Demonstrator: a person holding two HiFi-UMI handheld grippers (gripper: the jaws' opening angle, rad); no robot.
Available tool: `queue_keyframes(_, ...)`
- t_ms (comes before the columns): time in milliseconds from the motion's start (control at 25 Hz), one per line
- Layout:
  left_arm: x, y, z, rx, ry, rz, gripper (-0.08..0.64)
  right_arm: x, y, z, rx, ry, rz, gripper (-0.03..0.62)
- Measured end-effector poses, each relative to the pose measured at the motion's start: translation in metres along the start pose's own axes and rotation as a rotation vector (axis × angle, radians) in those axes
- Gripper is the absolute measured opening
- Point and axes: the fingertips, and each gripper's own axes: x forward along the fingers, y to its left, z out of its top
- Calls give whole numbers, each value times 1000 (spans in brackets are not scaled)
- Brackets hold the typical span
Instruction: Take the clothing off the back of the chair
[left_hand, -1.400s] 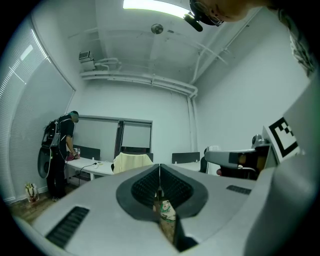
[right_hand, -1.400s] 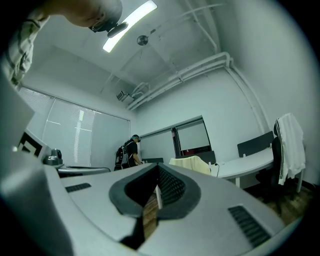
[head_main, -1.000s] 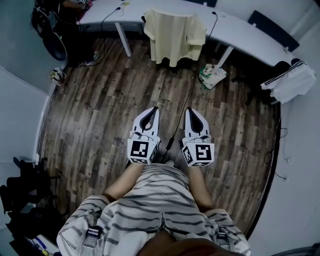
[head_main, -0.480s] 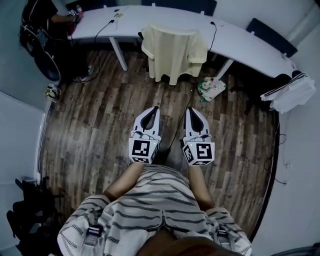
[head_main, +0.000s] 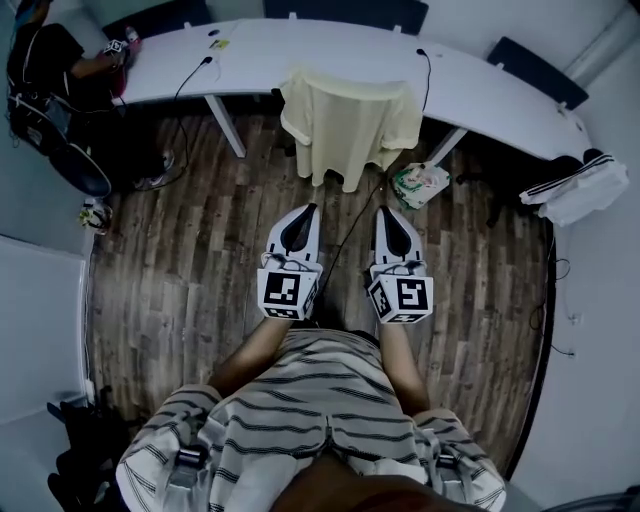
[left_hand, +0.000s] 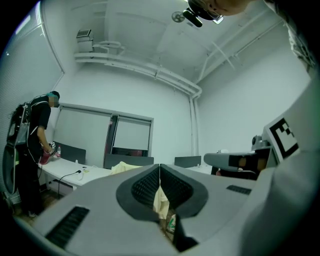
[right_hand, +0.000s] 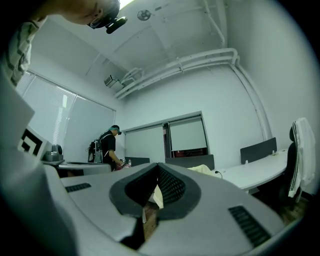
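A pale yellow shirt (head_main: 348, 122) hangs over the back of a chair pushed up to the white desk (head_main: 480, 80), straight ahead of me. My left gripper (head_main: 310, 207) and right gripper (head_main: 384, 209) are held side by side at waist height, both pointing at the shirt and still well short of it. Both are shut with nothing between the jaws. In the left gripper view a strip of the shirt (left_hand: 161, 200) shows beyond the closed jaws. The right gripper view likewise shows the shirt (right_hand: 157, 195) far ahead.
A plastic bag (head_main: 420, 183) lies on the wood floor beside the chair. A black cable (head_main: 360, 220) runs across the floor between the grippers. A person (head_main: 45, 60) stands at the desk's far left. White clothing (head_main: 585, 185) drapes another chair at right.
I have walked forward: the chair with the shirt and the desk have come nearer in the head view. Both grippers stay shut and side by side.
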Motion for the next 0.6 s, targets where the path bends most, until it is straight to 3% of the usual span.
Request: queue_keyframes(600, 72, 58, -16, -24, 44, -32, 23, 81, -18, -15, -3, 51, -44, 14)
